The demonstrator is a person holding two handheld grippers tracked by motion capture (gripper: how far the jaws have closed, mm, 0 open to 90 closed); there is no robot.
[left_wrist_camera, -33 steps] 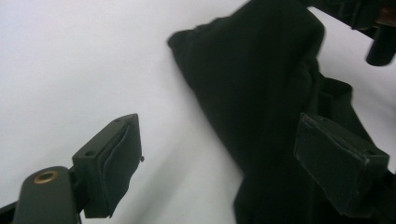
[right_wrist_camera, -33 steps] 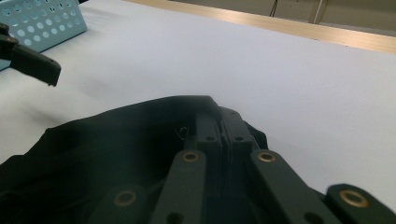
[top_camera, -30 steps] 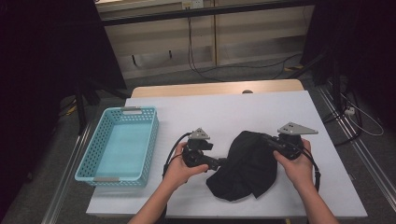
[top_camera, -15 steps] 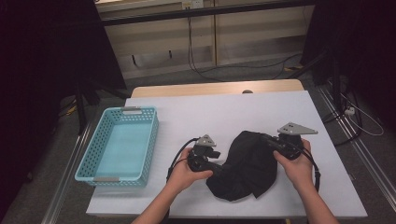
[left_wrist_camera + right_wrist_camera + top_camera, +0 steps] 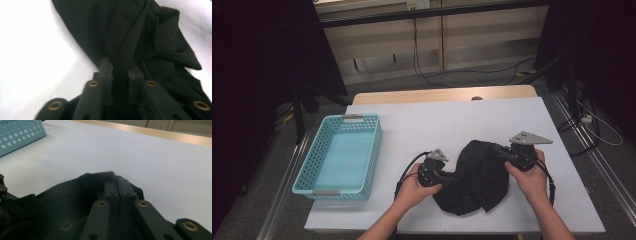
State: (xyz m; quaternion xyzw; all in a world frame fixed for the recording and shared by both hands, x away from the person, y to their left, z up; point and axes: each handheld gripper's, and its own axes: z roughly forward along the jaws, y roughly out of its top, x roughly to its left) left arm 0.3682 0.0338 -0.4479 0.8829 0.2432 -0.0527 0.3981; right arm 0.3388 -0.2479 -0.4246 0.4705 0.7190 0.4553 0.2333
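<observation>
Left hand-held gripper (image 5: 443, 175) at the left edge of the black cloth (image 5: 477, 180), jaws just closed in on a raised fold of it; in the left gripper view (image 5: 119, 71) fold pinched between the two black tips, cloth (image 5: 150, 42) spreading away beyond them. Right hand-held gripper (image 5: 503, 154) at the far right edge of the same cloth, jaws drawn together and clamped on its hem; in the right gripper view (image 5: 119, 187) tips pressed tight with dark fabric (image 5: 62, 200) bunched around them. Cloth crumpled in a rounded heap between the two hands, resting on the near right part of the white bench (image 5: 437, 120), slightly right of centre.

Teal basket (image 5: 309, 175) on the left side of the bench, well apart from the cloth, long side running near to far, inside bare. Near edge of the bench just below the heap, little room there. Broad open white surface on the far side of the cloth, up to the wooden strip (image 5: 412, 95) along the far edge. Free strip of bench between basket and left hand. Right edge of the bench near the right hand, narrower margin there.
</observation>
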